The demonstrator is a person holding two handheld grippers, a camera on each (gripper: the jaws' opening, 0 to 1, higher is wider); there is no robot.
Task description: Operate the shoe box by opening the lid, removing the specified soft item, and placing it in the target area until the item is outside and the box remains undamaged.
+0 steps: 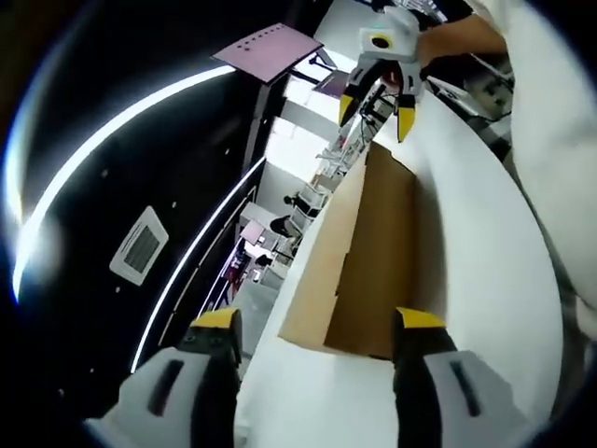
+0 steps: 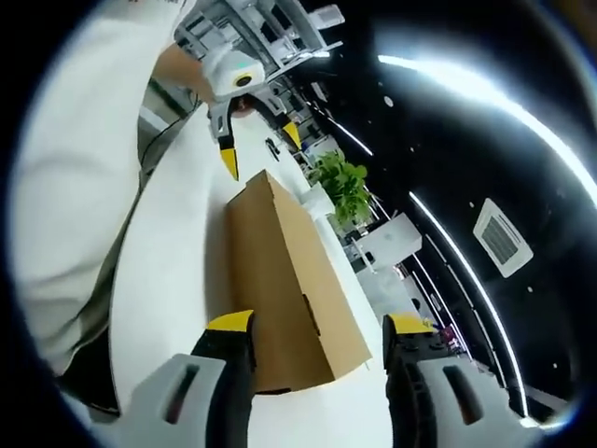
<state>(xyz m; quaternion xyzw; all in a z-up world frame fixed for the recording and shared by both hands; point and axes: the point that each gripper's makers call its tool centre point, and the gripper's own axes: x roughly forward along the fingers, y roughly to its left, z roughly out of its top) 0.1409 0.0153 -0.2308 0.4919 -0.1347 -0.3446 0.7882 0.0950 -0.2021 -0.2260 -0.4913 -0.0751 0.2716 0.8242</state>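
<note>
A closed brown cardboard shoe box (image 1: pixel 359 252) lay lengthwise on a white table (image 1: pixel 466 280), its lid still shut and nothing of its contents visible. The left gripper (image 1: pixel 317 327) hovered at one short end, jaws spread wide and holding nothing; the right gripper (image 2: pixel 317 327) faced it from the opposite end, likewise spread and empty. A person in white clothing stood alongside the table. Beyond the box, a leafy green plant (image 2: pixel 342 187) stood under a dark ceiling with strip lights
</note>
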